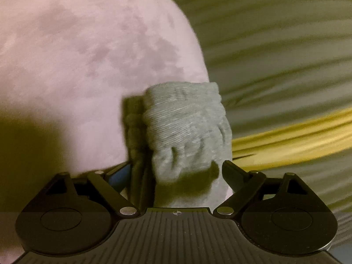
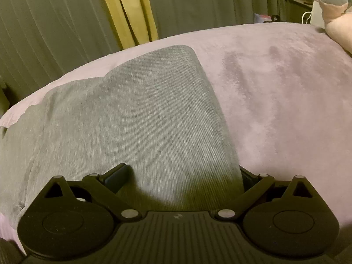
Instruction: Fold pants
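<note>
The grey ribbed pants [image 2: 143, 114] lie on a pink fuzzy blanket [image 2: 275, 92], one leg running away from the right wrist camera. My right gripper [image 2: 184, 176] straddles the near end of that leg with its fingers wide apart; the cloth lies between them, not pinched. In the left wrist view a bunched, gathered end of the grey pants [image 1: 187, 132] stands lifted between the fingers of my left gripper [image 1: 176, 171], above the pink blanket [image 1: 77, 55]. The fingers there are spread and partly hidden by the cloth; whether they pinch it is unclear.
Grey-green curtains [image 2: 55, 33] with a yellow curtain strip [image 2: 129, 11] hang behind the bed. A pink and grey plush toy [image 2: 334, 4] sits at the far right corner of the bed. The left wrist view is motion-blurred over the curtains [image 1: 286, 55].
</note>
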Action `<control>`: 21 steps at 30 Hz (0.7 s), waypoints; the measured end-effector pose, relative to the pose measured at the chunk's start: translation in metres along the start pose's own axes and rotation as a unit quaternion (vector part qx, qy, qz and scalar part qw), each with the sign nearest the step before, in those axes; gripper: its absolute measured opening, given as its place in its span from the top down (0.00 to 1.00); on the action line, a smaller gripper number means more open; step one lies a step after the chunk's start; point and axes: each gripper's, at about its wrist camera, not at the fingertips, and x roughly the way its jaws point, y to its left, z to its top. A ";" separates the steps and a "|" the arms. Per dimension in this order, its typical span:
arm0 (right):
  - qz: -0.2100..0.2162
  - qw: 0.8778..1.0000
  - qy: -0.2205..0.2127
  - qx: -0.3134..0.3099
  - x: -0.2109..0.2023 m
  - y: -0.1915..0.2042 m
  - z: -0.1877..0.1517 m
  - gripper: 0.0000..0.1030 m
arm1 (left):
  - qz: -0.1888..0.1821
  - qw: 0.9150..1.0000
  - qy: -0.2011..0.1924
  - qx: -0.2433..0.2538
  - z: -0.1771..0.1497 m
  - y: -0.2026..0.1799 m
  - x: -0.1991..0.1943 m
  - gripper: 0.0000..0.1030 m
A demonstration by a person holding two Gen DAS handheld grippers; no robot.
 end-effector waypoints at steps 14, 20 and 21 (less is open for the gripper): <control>-0.005 1.000 -0.005 -0.001 0.003 0.002 -0.001 0.04 | -0.015 1.000 0.009 -0.001 0.011 0.013 0.025 0.44; -0.006 1.000 -0.007 -0.001 0.003 0.002 0.000 0.04 | 0.027 0.998 -0.003 0.048 0.006 -0.012 0.032 0.65; -0.004 1.000 -0.007 0.001 0.003 0.001 0.000 0.04 | 0.028 0.998 -0.006 0.052 0.005 -0.014 0.031 0.68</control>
